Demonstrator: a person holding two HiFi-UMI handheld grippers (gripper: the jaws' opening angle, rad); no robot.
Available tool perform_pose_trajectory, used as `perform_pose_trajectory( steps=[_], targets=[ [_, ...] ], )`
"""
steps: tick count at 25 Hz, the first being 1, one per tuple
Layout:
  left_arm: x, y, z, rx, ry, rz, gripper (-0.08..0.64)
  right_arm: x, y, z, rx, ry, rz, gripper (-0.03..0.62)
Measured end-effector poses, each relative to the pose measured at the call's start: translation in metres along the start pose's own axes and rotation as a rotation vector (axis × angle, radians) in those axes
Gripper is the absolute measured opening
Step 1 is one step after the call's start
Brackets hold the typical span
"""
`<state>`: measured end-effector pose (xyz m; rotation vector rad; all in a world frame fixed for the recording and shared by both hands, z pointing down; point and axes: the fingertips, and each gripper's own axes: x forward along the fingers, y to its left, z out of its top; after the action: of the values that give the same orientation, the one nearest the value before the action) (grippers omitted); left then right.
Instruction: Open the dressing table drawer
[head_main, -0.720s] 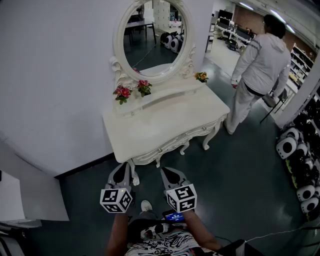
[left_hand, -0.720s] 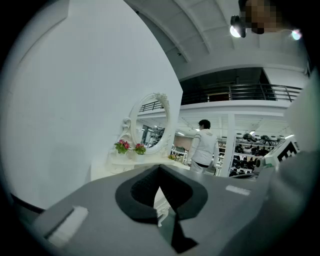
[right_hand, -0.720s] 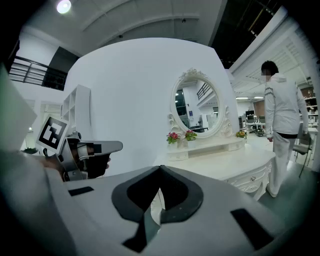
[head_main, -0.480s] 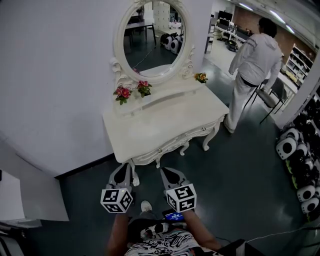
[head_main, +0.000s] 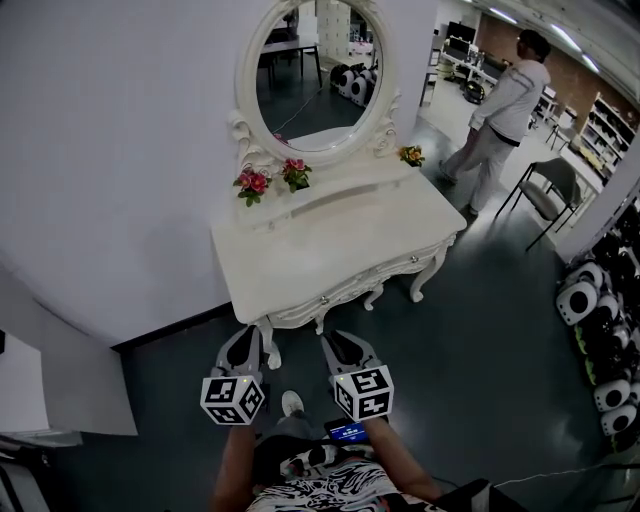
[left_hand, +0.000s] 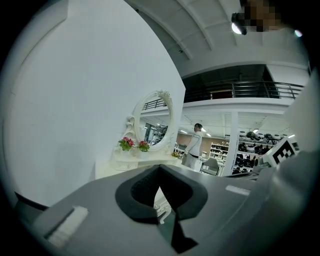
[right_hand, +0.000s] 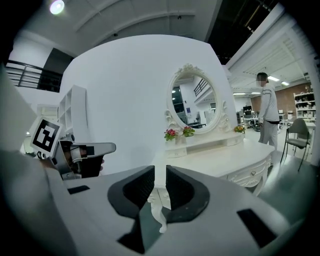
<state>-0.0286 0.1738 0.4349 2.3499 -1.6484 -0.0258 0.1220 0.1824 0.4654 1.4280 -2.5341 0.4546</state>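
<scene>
The white dressing table (head_main: 340, 235) stands against the wall under an oval mirror (head_main: 318, 72). Its drawer fronts (head_main: 345, 290) face me, closed, with small knobs (head_main: 322, 298). Both grippers hover low in front of the table, apart from it. My left gripper (head_main: 249, 336) points at the table's left front leg; its pads (left_hand: 145, 192) meet at the tips and hold nothing. My right gripper (head_main: 334, 342) sits beside it, and its pads (right_hand: 182, 187) stand a narrow slit apart with nothing between them. The right gripper view shows a drawer knob (right_hand: 252, 173) off to the right.
Three small flower pots (head_main: 252, 183) sit on the table's back shelf. A person (head_main: 498, 100) walks away at the far right near a chair (head_main: 548, 195). White and black machines (head_main: 590, 300) line the right side. A white cabinet (head_main: 45, 390) stands at the left.
The person at the back right has walked farther from the table. The view has shifted slightly. Both grippers have kept their places.
</scene>
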Motion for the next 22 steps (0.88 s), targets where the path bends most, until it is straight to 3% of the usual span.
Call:
perform_pose_trajectory(
  steps=[8,22],
  targets=[
    [0.052,0.042,-0.006,-0.018,0.021,0.026,0.002,0.065,-0.026,0.001,0.009,0.04,-0.015,0.099],
    [0.219,0.181,0.019,-0.044,0.088,-0.006,0.002,0.271,-0.064,0.044,-0.007,0.144,-0.069,0.12]
  ],
)
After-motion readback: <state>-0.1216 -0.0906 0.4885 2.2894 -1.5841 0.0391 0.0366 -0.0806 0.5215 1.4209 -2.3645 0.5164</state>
